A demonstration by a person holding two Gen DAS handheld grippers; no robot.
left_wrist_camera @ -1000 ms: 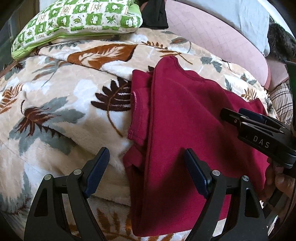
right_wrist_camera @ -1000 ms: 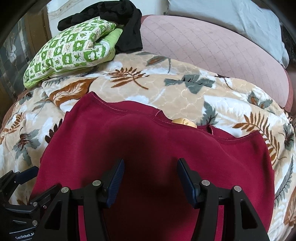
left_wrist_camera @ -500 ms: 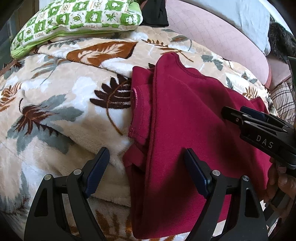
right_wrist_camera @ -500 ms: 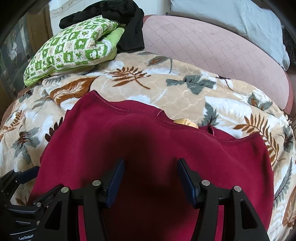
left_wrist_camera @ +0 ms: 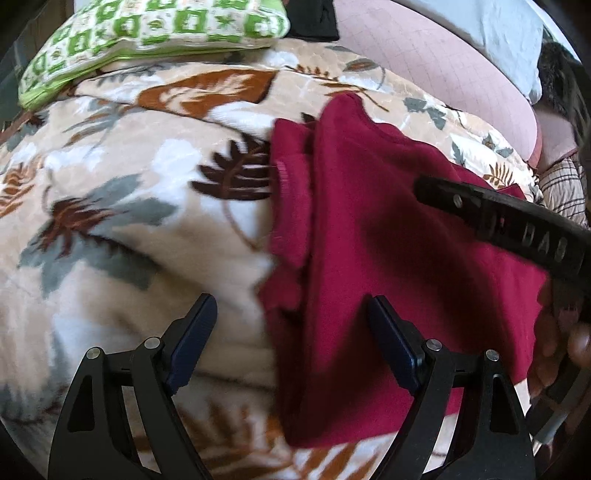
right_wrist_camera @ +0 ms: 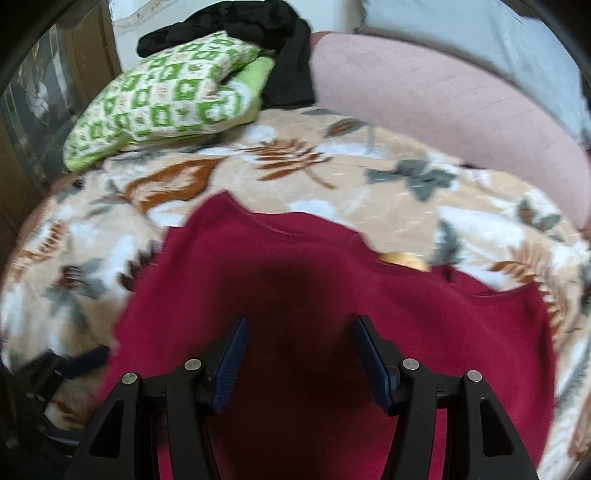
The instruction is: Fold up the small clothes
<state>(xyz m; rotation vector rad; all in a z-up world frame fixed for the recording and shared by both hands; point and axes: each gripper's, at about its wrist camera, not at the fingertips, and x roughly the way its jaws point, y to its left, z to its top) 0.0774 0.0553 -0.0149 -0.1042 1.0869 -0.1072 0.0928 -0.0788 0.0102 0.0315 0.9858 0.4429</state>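
A dark red garment [left_wrist_camera: 369, 236] lies partly folded on a leaf-patterned blanket [left_wrist_camera: 122, 206], with a sleeve tucked along its left edge. My left gripper [left_wrist_camera: 291, 332] is open and empty, straddling the garment's left edge near its bottom. The right gripper's black body shows at the right of the left wrist view [left_wrist_camera: 517, 229]. In the right wrist view the garment [right_wrist_camera: 332, 295] fills the lower middle, and my right gripper [right_wrist_camera: 299, 354] is open and empty just above its middle. A yellowish tag [right_wrist_camera: 404, 260] peeks out at the garment's far edge.
A green-and-white patterned pillow [right_wrist_camera: 166, 96] lies at the back left with black clothing [right_wrist_camera: 258, 29] on it. A pink quilted cushion [right_wrist_camera: 424, 103] and a grey pillow [right_wrist_camera: 461, 33] lie behind. The left gripper shows at the lower left of the right wrist view [right_wrist_camera: 55, 373].
Both grippers have moved forward over the garment, blurring the views. The right gripper's body now reaches further left across the garment. Both stay open.
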